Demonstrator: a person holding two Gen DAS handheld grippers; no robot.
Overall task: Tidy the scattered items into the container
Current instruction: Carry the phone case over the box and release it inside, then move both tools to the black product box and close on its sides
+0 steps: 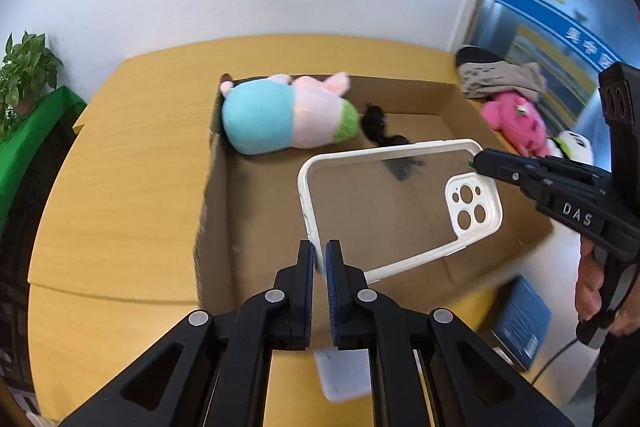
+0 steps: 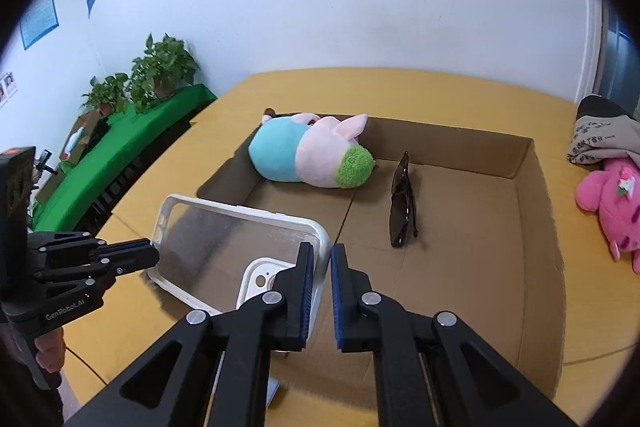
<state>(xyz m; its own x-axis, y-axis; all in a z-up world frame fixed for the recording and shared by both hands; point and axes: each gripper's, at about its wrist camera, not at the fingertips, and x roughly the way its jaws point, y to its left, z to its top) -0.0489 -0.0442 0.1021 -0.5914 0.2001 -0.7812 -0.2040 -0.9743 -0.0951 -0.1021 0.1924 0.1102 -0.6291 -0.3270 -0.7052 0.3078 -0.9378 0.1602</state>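
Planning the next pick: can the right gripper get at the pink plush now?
Probably not yet. The right gripper is shut on the phone case, shared with the left gripper. The pink plush lies unobstructed on the table outside the box.

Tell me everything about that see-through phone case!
The phone case has a white rim, a clear back and a white camera block with round holes at one corner. It looks like plastic and holds no phone. It is held tilted in the air over the near part of the box. The left gripper pinches its rim at one end; the right gripper closes on the rim at the camera end. Nothing else touches it.
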